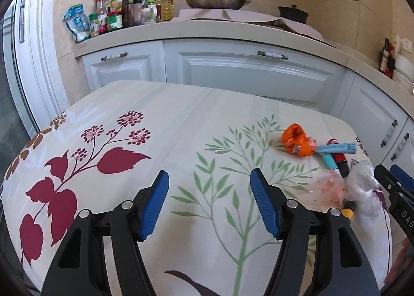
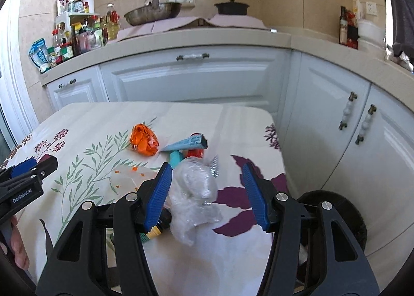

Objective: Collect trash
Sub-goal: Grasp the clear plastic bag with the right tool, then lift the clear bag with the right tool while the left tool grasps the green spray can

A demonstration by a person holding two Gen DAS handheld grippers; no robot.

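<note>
- So, the trash sits in one clump on the flowery tablecloth (image 2: 85,120), and I'm using the crumpled clear plastic bag (image 2: 196,192) as the landmark for everything else.
- Right gripper (image 2: 207,193) hangs right over that bag: jaws fairly wide, nothing pinched, with the bag lying in the gap and nearer the left pad. I can't tell for sure if that pad touches it.
- Left gripper (image 1: 209,202) is also spread wide and empty, over bare cloth well to the left of the bag. So the right hand is clearly the closer one, I'd say.
- Bag is a lumpy wad; its long axis runs roughly away from the camera, about in line with the fingers, so the jaws would close across its narrow side.
- Beyond the bag: the orange wrapper ball (image 2: 144,140), round, no real axis.
- Just beyond the bag, right of the orange ball: a light blue tube-like packet (image 2: 185,143), long axis going crosswise, open end pointing right.
- Left of the bag there's a flat clear wrapper with orange specks (image 2: 129,179).
- Down right of the bag, off the table edge, a dark round bin (image 2: 336,208), probably where it all goes.
</note>
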